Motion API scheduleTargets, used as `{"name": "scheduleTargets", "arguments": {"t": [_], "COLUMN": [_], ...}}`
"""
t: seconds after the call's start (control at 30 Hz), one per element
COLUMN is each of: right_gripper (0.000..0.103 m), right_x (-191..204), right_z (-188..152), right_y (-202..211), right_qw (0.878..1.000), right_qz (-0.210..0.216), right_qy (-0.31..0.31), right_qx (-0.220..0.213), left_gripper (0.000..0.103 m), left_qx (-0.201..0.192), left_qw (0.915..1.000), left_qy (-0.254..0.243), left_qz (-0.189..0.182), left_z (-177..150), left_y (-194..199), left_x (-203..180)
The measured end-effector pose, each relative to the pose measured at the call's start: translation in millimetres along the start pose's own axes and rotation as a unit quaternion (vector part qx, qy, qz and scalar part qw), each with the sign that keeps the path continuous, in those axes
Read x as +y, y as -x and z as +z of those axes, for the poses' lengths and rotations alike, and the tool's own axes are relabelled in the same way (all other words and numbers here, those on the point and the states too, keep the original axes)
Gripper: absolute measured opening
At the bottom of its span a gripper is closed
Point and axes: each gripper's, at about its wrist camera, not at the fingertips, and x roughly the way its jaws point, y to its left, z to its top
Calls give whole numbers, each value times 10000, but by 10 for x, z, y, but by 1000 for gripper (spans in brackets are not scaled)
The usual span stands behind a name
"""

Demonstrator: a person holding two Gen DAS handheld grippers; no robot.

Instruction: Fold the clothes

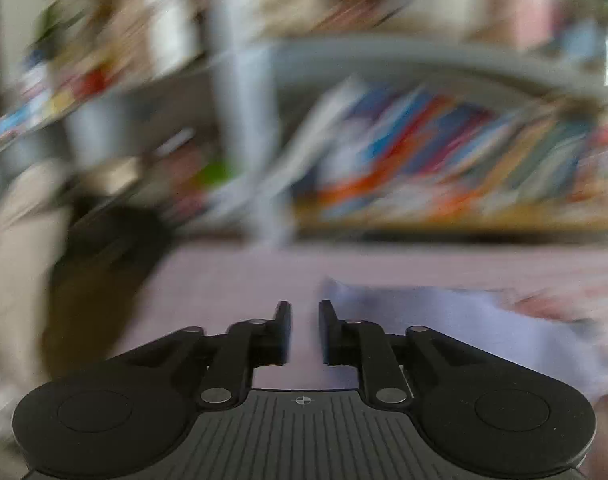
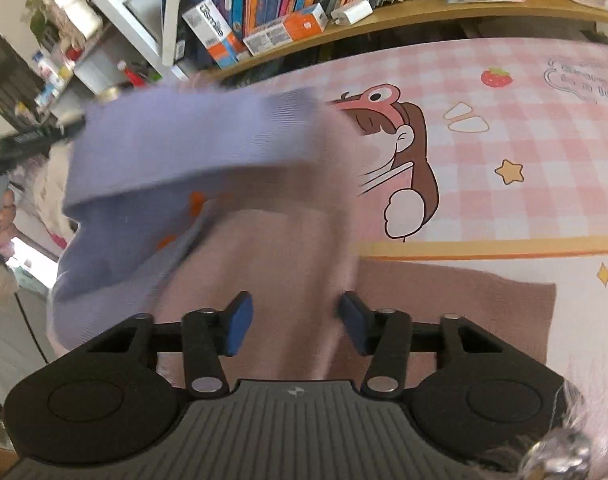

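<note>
Pink knit lies betw. your right gripper w/ jaws released, lilac garment mid-air beyond over checked bench, left gripper slightly parted, empty: fold underway I'd judge, next needs flat landing.

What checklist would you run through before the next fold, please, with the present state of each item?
1. Right gripper open and empty: ok, jaws apart, nothing between them.
2. Left gripper free of cloth: ok, a narrow gap, nothing pinched.
3. Lavender garment lying settled: not ok, it is blurred, apparently in motion.
4. Pink garment flat under the right gripper: cannot tell, partly covered.
5. Left wrist view sharp enough to aim: not ok, heavy motion blur.
6. Checked tablecloth has room for folding: ok.
</note>
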Motion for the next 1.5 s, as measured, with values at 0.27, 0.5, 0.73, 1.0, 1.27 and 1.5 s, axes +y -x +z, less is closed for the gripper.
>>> {"name": "scheduleTargets", "arguments": {"t": [0.27,0.5,0.73,1.0,1.27,1.5], "right_gripper": [36,11,7,8,8,8], "right_x": [104,248,158,171,-167,-451], "right_z": [67,146,522,568,-11,-470], "right_y": [-214,-268,216,978,1073,649], "right_qw": [9995,9976,9881,9600,9800,9926], "right_qz": [-12,-19,-774,50,1420,494], "right_qy": [204,656,634,762,1052,828], "right_qx": [242,204,-1172,-2692,-914,740], "left_gripper": [34,71,71,71,71,71], "left_qx": [291,786,1030,744,327,-157], "left_qw": [9981,9859,9730,9673,9771,9765], "left_qy": [323,-814,-1140,-1552,-1447,-1720], "left_qz": [-442,-1230,-1721,-1865,-1522,-1289], "left_z": [-533,-988,-1149,-1059,-848,-674], "left_y": [136,234,108,63,135,135], "left_x": [175,-349,-851,-1198,-967,-1164]}}
